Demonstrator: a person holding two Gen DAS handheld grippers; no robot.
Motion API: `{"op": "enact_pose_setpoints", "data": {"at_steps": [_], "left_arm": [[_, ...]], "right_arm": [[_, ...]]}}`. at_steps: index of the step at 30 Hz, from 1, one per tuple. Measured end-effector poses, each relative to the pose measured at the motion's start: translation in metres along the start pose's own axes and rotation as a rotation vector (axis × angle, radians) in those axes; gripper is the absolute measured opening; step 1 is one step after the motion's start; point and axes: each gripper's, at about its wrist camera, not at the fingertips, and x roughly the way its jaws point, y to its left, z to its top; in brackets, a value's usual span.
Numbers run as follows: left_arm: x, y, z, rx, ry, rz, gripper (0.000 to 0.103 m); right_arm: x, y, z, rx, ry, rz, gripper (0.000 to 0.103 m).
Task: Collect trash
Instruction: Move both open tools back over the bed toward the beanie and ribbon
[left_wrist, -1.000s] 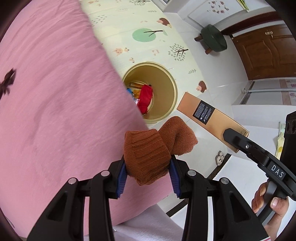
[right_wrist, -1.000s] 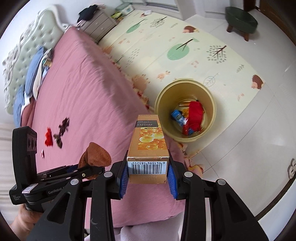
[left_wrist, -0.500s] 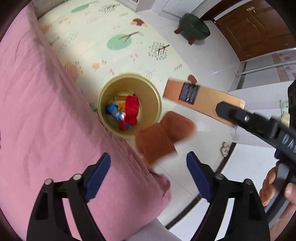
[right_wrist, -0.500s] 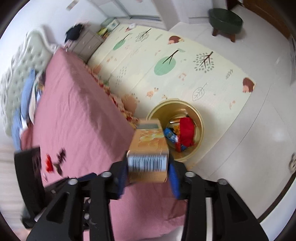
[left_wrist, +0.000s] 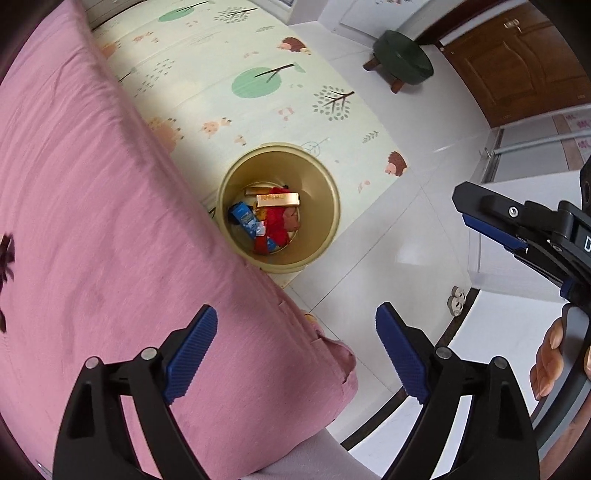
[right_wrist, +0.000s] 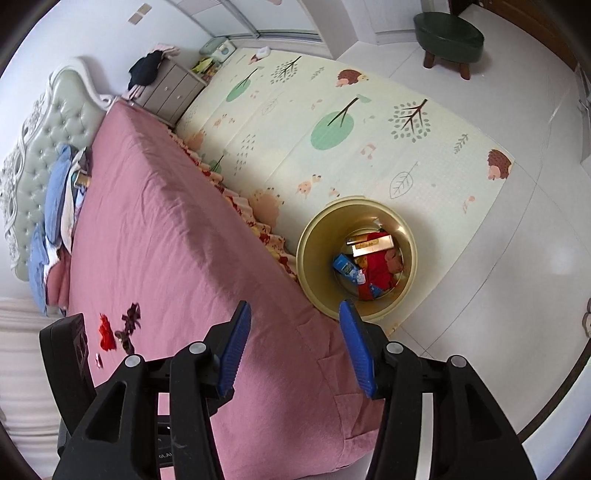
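Both loads have left their holders since the earlier frames: the brown knitted piece that sat clamped in the left hand-held gripper (left_wrist: 295, 350) and the orange carton that the right hand-held gripper (right_wrist: 295, 347) carried are now down in the gold bin (left_wrist: 334, 206). A second ago each was pinched between blue pads; half a second ago the left jaws had already sprung apart with the knit falling, while the right still gripped the carton. Now both pairs of jaws stand wide with nothing between them.

Inside the bin the carton (left_wrist: 277, 199) lies flat across the top of the heap, over the red wrapper (left_wrist: 275, 225) and beside the blue packet (left_wrist: 243, 218); a small brownish patch next to the red may be the knit, though it is too small to be sure. The bin stands on the patterned play mat (right_wrist: 332, 110), just beside the edge of the pink bed (right_wrist: 166, 240).

That closes out this pair of items, by my reading. On the bed, near the left hand-held gripper's body in the right wrist view, small red and dark scraps (right_wrist: 118, 326) lie on the sheet, so the collecting looks unfinished; those seem the likely next pickup, and being thin and flat they may need a careful pinch against the soft cover.
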Motion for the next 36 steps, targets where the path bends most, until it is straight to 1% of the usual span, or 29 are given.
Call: {"op": "enact_pose_setpoints", "data": {"at_steps": [8,14,16,18,19,21,22,24,27,28,29,30,33,36], "left_arm": [[-0.026,0.046,-0.032,-0.089,-0.053,0.005,0.087],[-0.048,0.087,-0.063,-0.178,-0.094,0.009,0.088],[-0.056,0.102,-0.077,-0.200,-0.113,0.022,0.089],[-0.064,0.118,-0.090,-0.233,-0.128,0.034,0.090],[-0.067,0.124,-0.096,-0.247,-0.133,0.033,0.090],[-0.072,0.140,-0.111,-0.287,-0.146,0.036,0.091],[-0.075,0.147,-0.117,-0.302,-0.153,0.038,0.091],[-0.082,0.164,-0.131,-0.339,-0.169,0.036,0.096],[-0.093,0.188,-0.151,-0.399,-0.202,0.028,0.099],[-0.096,0.195,-0.156,-0.412,-0.210,0.032,0.099],[-0.100,0.205,-0.164,-0.431,-0.217,0.038,0.099],[-0.102,0.212,-0.169,-0.441,-0.222,0.037,0.099],[-0.109,0.235,-0.185,-0.480,-0.244,0.032,0.099],[-0.115,0.258,-0.199,-0.512,-0.255,0.033,0.099]], "right_arm": [[0.011,0.051,-0.025,-0.102,0.040,0.007,0.049],[0.023,0.100,-0.052,-0.204,0.074,0.018,0.050],[0.028,0.116,-0.063,-0.237,0.090,0.026,0.050],[0.035,0.134,-0.077,-0.275,0.109,0.030,0.055],[0.036,0.140,-0.081,-0.286,0.113,0.030,0.055],[0.041,0.156,-0.095,-0.316,0.116,0.027,0.062],[0.042,0.164,-0.101,-0.331,0.116,0.027,0.064],[0.047,0.182,-0.117,-0.360,0.118,0.025,0.072],[0.055,0.202,-0.132,-0.397,0.124,0.005,0.076],[0.058,0.209,-0.137,-0.409,0.119,-0.012,0.078],[0.060,0.215,-0.143,-0.414,0.111,-0.035,0.083],[0.061,0.220,-0.147,-0.415,0.100,-0.045,0.086],[0.066,0.240,-0.162,-0.428,0.076,-0.027,0.088],[0.071,0.262,-0.175,-0.488,0.055,-0.029,0.093]]}}
